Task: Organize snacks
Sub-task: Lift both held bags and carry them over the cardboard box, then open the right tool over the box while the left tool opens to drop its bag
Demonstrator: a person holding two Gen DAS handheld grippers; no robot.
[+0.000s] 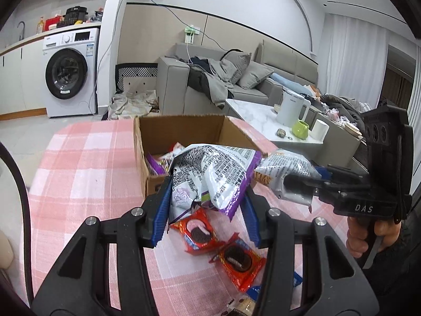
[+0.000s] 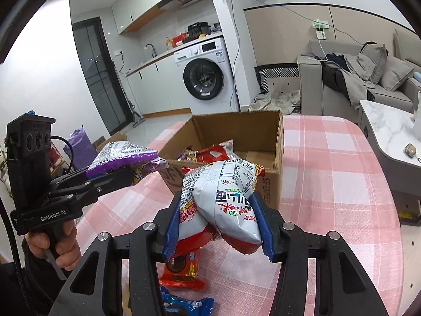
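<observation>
Bright, even daylight; fisheye-warped edges

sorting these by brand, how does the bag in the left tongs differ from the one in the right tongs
The silver snack bag with purple edges, held in the left tongs, has purple trim; the silver snack bag with red Korean lettering, held in the right tongs, has red and orange trim. The purple one looks more crumpled, the red one puffier. Both are held above the pink checked tablecloth.

The box (image 2: 236, 142) sits on the desk (image 2: 329, 184) with snack packets (image 2: 210, 154) inside. The left gripper (image 1: 208, 202) holds one bag (image 1: 210, 173) just before the box, the right gripper (image 2: 219, 223) another bag (image 2: 226, 194) beside it. Cookie packs (image 1: 221, 247) lie on the desk below both bags. A washing machine (image 2: 208, 76) stands behind.
</observation>
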